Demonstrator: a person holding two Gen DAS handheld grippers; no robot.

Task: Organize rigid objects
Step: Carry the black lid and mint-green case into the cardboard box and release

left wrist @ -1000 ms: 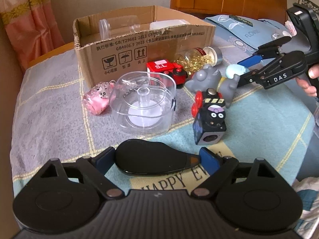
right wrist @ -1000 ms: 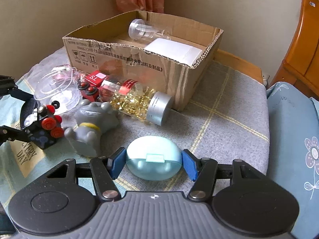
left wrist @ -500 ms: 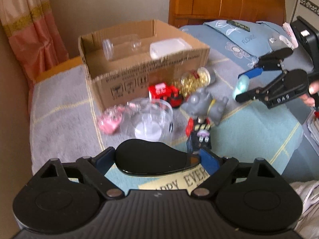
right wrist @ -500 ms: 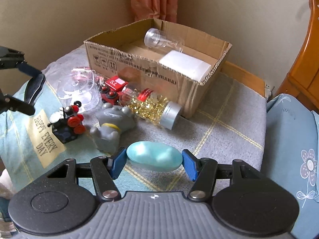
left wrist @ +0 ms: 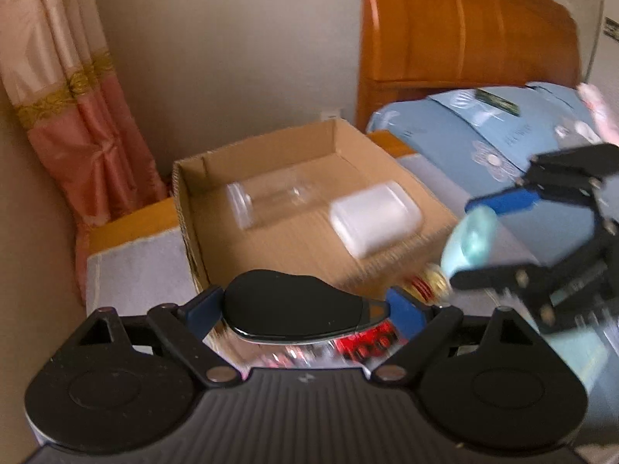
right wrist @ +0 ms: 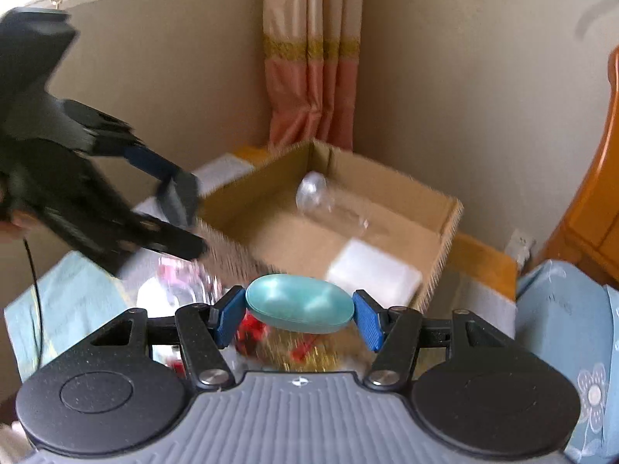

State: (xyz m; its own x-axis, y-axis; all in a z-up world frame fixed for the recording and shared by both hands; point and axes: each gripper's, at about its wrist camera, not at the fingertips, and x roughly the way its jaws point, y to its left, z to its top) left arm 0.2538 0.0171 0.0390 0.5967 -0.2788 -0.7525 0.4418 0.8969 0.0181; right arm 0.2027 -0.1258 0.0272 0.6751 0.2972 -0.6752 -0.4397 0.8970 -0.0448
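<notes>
Jaws on both grippers are clamped: left gripper [left wrist: 305, 311] on a black oval case [left wrist: 290, 311], right gripper [right wrist: 300, 317] on a teal oval case [right wrist: 300, 303], both in the air near the cardboard box [left wrist: 193, 208] at 12 o'clock. We should clear the rim, lower in beside the white container [left wrist: 373, 218] and clear jar [left wrist: 267, 201], release one at a time.

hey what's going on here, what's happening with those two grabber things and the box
A person is tidying small things into a cardboard box, with a gripper in each hand. The left gripper is clamped on a flat black case, and the right gripper on a pale teal egg-shaped case. Both are held in the air at the box's near side. A clear plastic jar and a white container already lie inside the box. Blurred toys sit on the bed below.
</notes>
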